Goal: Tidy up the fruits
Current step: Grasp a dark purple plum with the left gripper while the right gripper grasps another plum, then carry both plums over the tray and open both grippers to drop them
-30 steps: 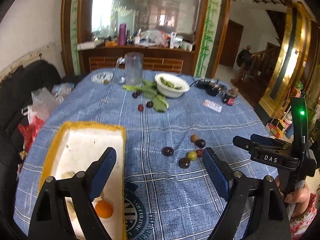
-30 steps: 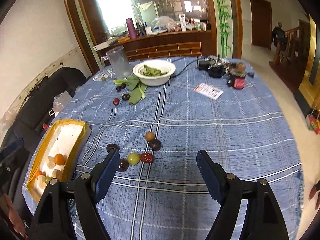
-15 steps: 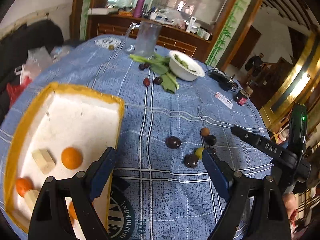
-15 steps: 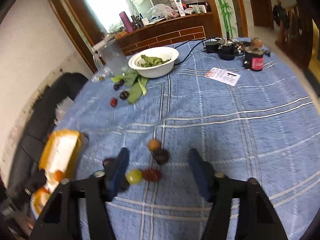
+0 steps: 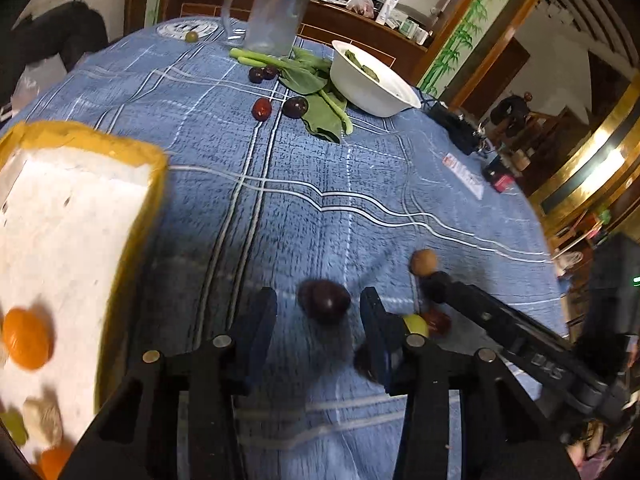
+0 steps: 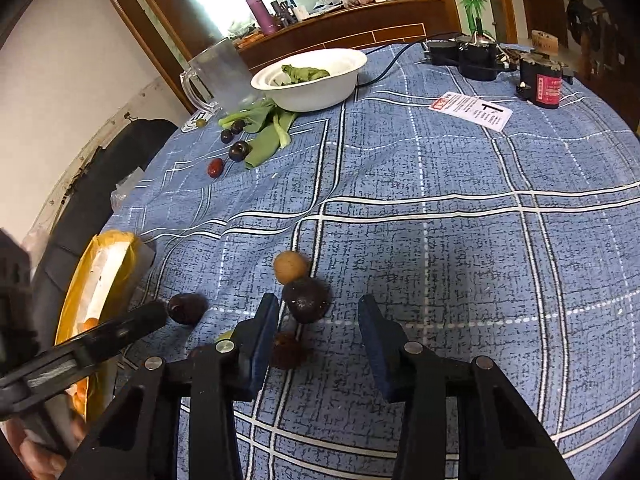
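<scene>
On the blue checked cloth a dark plum [image 5: 324, 300] lies between the fingertips of my left gripper [image 5: 316, 316]. The jaws are closing, with a gap still showing on each side. A second dark plum [image 6: 306, 300] lies between the tips of my right gripper [image 6: 318, 316], nearer its left finger. Those jaws are closing too, and the right pad stands clear. A tan fruit [image 6: 291, 266], a red-brown date [image 6: 286, 350] and a green fruit [image 5: 416, 324] lie close by. The yellow-rimmed white tray [image 5: 80, 144] at left holds an orange [image 5: 26, 344] and other fruit.
Far across the table stand a white bowl [image 6: 312, 80] with greens and a glass mug [image 6: 224, 76]. Leafy stalks [image 5: 320, 112] lie there with more dark fruits [image 5: 295, 107] and a red date [image 5: 262, 109]. A printed card [image 6: 472, 110] and a dark jar [image 6: 542, 80] sit at right.
Both grippers came down and forward onto the cluster of fruit, and both pairs of jaws narrowed. The left one swung from over the tray to the dark plum.
</scene>
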`<control>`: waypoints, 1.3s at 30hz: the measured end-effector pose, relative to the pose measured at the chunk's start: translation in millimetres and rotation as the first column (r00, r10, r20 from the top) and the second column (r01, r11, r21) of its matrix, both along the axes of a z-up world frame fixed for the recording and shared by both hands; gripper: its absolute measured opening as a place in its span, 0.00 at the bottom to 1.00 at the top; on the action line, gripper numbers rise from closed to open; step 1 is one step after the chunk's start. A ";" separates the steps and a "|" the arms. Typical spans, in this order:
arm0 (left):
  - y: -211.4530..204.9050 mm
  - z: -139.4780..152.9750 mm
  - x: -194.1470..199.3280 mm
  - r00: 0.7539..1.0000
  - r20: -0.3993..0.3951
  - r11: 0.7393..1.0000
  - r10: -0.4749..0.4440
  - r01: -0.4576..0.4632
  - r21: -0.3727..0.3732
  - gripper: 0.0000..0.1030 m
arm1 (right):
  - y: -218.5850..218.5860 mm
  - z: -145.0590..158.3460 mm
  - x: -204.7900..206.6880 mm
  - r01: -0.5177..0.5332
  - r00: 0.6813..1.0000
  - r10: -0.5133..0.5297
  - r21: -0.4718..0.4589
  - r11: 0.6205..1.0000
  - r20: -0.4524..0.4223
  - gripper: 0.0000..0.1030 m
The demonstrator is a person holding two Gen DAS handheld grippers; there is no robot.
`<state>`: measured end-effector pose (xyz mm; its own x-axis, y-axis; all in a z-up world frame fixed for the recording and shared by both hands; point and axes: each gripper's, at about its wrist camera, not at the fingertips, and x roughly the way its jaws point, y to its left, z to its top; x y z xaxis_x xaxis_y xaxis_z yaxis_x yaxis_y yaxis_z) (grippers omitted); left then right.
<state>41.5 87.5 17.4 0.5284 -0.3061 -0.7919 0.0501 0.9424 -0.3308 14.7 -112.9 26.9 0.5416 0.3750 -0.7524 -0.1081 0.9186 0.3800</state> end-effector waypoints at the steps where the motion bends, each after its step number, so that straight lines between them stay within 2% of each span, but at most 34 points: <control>1: -1.4 -2.3 1.3 1.000 0.003 1.000 -0.007 0.007 0.016 0.41 | 1.3 0.0 0.8 -0.005 1.000 0.005 0.003 1.000 0.006 0.43; 7: -8.0 -8.5 0.6 0.997 0.049 0.996 -0.066 0.063 0.061 0.40 | 8.7 -5.1 5.4 -0.014 1.000 0.014 -0.017 1.000 0.007 0.43; 8: -9.2 -8.7 -0.2 0.996 0.056 0.995 -0.075 0.072 0.064 0.38 | 10.0 -5.0 5.3 -0.013 1.000 0.014 -0.025 1.000 0.011 0.43; 9: -10.8 -8.6 -1.3 0.994 0.060 0.994 -0.086 0.082 0.067 0.28 | 11.3 -4.8 5.1 -0.011 1.000 0.011 -0.033 0.999 0.015 0.43; 10: -12.1 -8.9 -2.1 0.993 0.060 0.993 -0.098 0.094 0.066 0.25 | 13.1 -4.6 4.6 -0.008 1.000 0.009 -0.048 0.999 0.020 0.40; 12: -14.8 -8.4 -4.0 0.992 0.070 0.991 -0.103 0.097 0.087 0.25 | 17.0 -5.1 4.6 -0.015 1.000 0.016 -0.067 0.998 0.022 0.28; 14: -17.2 -8.7 -3.2 0.992 0.076 0.990 -0.106 0.098 0.100 0.25 | 19.8 -4.9 3.8 -0.019 0.999 0.021 -0.074 0.997 0.024 0.25; 18: -18.3 -11.3 0.7 0.992 0.083 0.992 -0.100 0.092 0.088 0.30 | 19.1 -4.9 2.9 -0.016 1.000 0.017 -0.054 0.998 0.017 0.25; 21: -25.0 -12.1 0.4 0.989 0.094 0.986 -0.114 0.101 0.131 0.30 | 18.3 -3.5 0.3 -0.011 1.000 0.012 -0.053 0.999 0.021 0.25; 22: -26.9 -12.2 -0.3 0.988 0.097 0.983 -0.121 0.105 0.149 0.29 | 17.7 -2.7 -0.7 -0.009 1.000 0.010 -0.048 0.999 0.022 0.25; 23: -28.0 -12.2 -1.1 0.988 0.101 0.980 -0.121 0.103 0.172 0.24 | 16.9 -1.7 -2.0 -0.006 1.000 0.007 -0.043 0.999 0.023 0.25; 24: -27.2 -12.0 -1.8 0.987 0.103 0.979 -0.122 0.103 0.174 0.24 | 15.9 -0.6 -3.2 -0.004 1.000 0.005 -0.037 0.999 0.025 0.25; 29: -17.6 -4.6 -6.1 0.986 0.133 0.987 -0.099 0.081 0.140 0.24 | 12.1 3.6 -6.0 -0.007 0.999 0.007 -0.007 1.000 0.031 0.25; 35: -13.3 9.2 -16.9 0.978 0.190 0.991 -0.088 0.067 0.112 0.24 | 2.6 10.2 -8.3 -0.024 0.999 0.021 0.124 0.992 0.030 0.25; 37: -10.5 13.4 -20.6 0.977 0.196 0.993 -0.082 0.062 0.105 0.24 | 2.5 12.7 -11.3 -0.019 0.999 0.015 0.120 0.993 0.038 0.25; 39: 0.5 22.0 -31.7 0.977 0.207 0.997 -0.059 0.046 0.064 0.24 | 3.4 13.5 -14.0 -0.018 0.999 0.013 0.112 0.994 0.042 0.25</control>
<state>9.8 88.0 39.4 0.6682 -0.2943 -0.6833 0.1621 0.9540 -0.2524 0.7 -109.5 40.4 0.5648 0.4645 -0.6821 -0.1399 0.8685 0.4756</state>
